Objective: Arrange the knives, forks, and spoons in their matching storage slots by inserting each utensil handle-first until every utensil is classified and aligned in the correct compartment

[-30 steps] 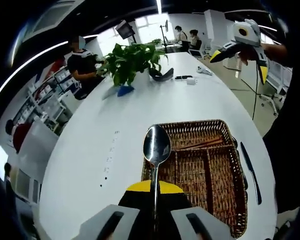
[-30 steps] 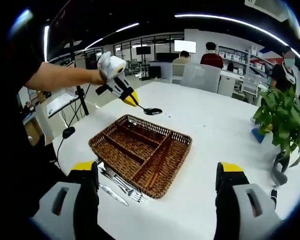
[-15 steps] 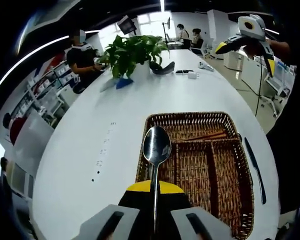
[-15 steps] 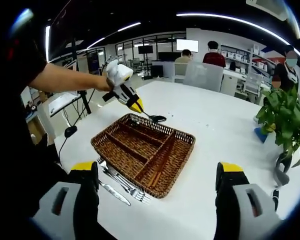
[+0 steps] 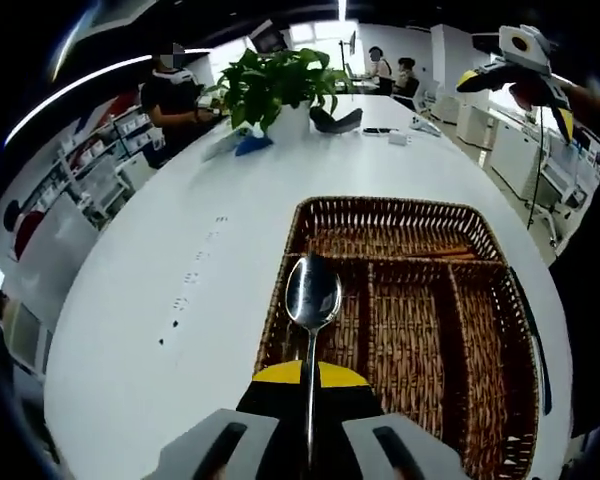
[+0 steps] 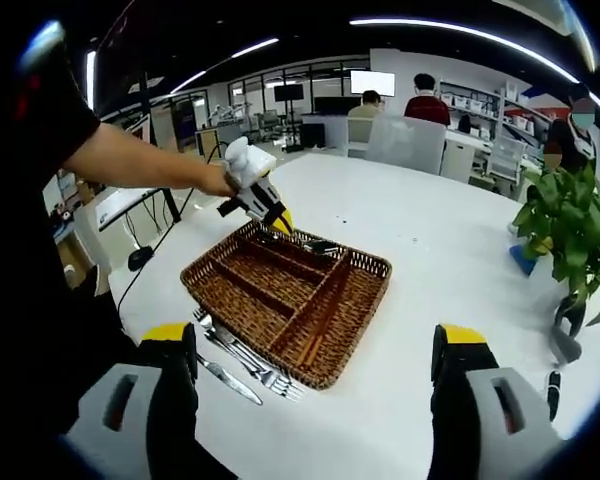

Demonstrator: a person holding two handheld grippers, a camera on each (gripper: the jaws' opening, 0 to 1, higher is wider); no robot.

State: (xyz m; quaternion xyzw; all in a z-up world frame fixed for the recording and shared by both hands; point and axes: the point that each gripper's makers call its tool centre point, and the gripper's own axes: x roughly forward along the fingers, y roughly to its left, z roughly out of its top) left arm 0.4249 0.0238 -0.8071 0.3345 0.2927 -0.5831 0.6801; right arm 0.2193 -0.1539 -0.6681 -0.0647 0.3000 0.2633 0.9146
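In the left gripper view, at the bottom centre, your left gripper [image 5: 308, 440] is pinching the spoon [image 5: 311, 300] by its handle, w/ the bowl pointing away from you. One sec ago the bowl was hanging over the white table [image 5: 150, 300], just outside the left edge of the wicker tray [image 5: 380, 210]. Now it is hanging over the left compartment, inside the rim. So you are bringing the spoon in, and the placing step is near, I think. But the handle is in the jaws and the bowl is leading, so handle-first insertion is needing some care w/ the release.

In the right gripper view, your right gripper [image 6: 315, 400] is at the bottom of the frame w/ jaws spread wide and nothing between them. It is hovering over the table, approx same as before. Just above it, at lower centre-left, the forks [image 6: 245, 360] and a knife [image 6: 225, 380] are lying on the table beside the near edge of the tray, not sorted yet. The tray compartments are looking empty, as far as I can tell.

Farther, at centre-left of that view, your left hand is now lower and over the tray's far corner. In the upper right a green plant [image 6: 565, 235] is standing on the table, and people are sitting in the background.
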